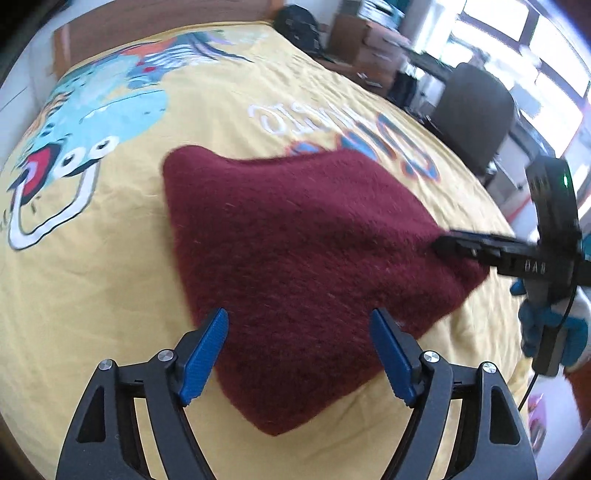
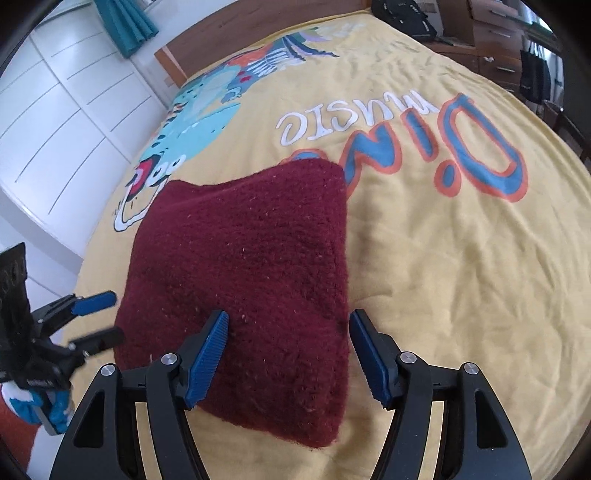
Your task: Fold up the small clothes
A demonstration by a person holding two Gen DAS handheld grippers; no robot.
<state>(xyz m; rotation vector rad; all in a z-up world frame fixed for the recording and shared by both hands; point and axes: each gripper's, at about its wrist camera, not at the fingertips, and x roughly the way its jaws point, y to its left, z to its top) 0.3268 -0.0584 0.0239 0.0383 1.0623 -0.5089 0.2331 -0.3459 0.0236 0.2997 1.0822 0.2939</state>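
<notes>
A folded dark red knit garment (image 1: 295, 240) (image 2: 251, 258) lies on a yellow bedspread (image 1: 92, 277) (image 2: 461, 277) printed with a dinosaur and lettering. My left gripper (image 1: 299, 332) hovers over the garment's near edge, open, its blue pads apart and pressing on nothing. In the right wrist view my right gripper (image 2: 288, 328) stands open above the garment's near right part. From the left wrist view the right gripper (image 1: 443, 243) reaches to the garment's right edge. The left gripper (image 2: 107, 319) shows beside the garment's left edge, fingers apart.
A wooden headboard (image 2: 258, 26) bounds the bed's far end. White wardrobe doors (image 2: 55, 110) and a teal curtain (image 2: 125, 22) stand at the left. A dark office chair (image 1: 476, 110) and a desk are on the right. A gloved hand (image 1: 554, 325) holds the right gripper.
</notes>
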